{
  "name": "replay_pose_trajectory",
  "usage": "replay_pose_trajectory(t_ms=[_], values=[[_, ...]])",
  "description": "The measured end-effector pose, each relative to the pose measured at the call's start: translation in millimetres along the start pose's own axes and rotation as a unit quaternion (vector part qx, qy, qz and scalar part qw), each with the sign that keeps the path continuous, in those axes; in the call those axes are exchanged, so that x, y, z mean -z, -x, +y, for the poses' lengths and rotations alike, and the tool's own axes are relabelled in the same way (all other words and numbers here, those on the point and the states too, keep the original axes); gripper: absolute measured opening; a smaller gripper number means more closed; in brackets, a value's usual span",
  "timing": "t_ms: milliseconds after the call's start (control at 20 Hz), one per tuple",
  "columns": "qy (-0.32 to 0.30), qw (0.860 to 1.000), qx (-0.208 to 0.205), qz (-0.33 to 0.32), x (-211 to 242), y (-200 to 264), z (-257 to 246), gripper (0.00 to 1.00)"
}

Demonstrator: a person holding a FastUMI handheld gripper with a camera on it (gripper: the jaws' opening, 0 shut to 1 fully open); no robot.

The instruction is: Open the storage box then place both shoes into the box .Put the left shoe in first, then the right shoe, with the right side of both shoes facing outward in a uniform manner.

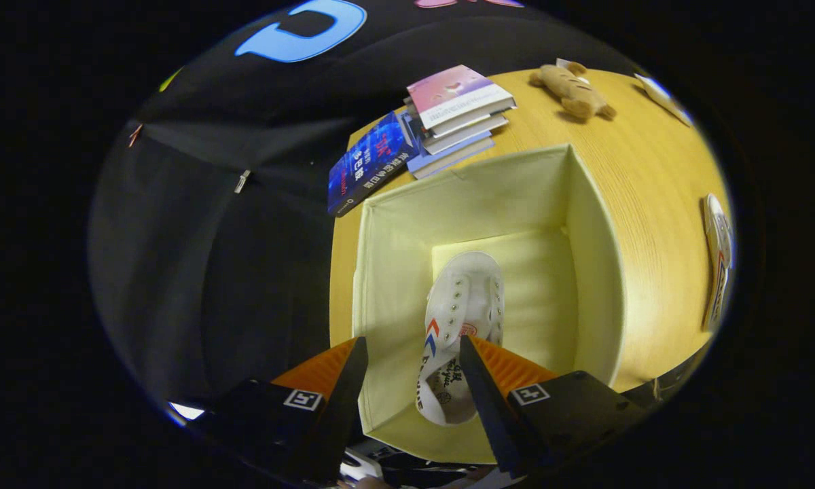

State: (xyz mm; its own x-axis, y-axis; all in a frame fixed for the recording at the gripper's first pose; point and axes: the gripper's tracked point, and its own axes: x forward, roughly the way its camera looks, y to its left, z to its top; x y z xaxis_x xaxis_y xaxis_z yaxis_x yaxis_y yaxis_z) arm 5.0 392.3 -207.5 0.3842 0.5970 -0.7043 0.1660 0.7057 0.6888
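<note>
Gripper view has my fingers [414, 370] spread apart above the open storage box [594, 224], one white sneaker [458, 309] lying inside, so I judge the second sneaker [718, 261] on the table comes next.

We are seeing a wooden table [652, 204] running across the scene. A stack of books [456, 115] is sitting at the far side, a dark blue book [370, 165] lying just left of it, touching. A brown plush toy [572, 89] is lying far right, well apart from the books. Black cloth wall [210, 238] is hanging on the left.
</note>
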Motion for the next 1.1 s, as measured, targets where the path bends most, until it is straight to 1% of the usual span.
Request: replay_pose_trajectory(t_ms=[150,300,450,550,700,800,900,950,1100], values=[[0.051,0.998,-0.012,-0.021,-9.9,27.5,-4.7,0.94],[0.086,0.995,-0.018,-0.047,-22.2,65.4,-22.5,0.95],[0.126,0.988,-0.004,-0.092,-41.4,111.3,-61.1,0.95],[0.146,0.981,0.018,-0.123,-48.7,140.4,-97.0,0.95],[0.151,0.974,0.07,-0.155,-50.8,176.0,-166.3,0.95],[0.151,0.965,0.122,-0.173,-52.5,196.7,-227.4,0.95],[0.147,0.956,0.183,-0.177,-48.8,207.7,-295.5,0.95],[0.133,0.954,0.209,-0.172,-43.3,210.5,-327.6,0.95],[0.089,0.949,0.259,-0.155,-24.6,209.2,-396.0,0.95]])
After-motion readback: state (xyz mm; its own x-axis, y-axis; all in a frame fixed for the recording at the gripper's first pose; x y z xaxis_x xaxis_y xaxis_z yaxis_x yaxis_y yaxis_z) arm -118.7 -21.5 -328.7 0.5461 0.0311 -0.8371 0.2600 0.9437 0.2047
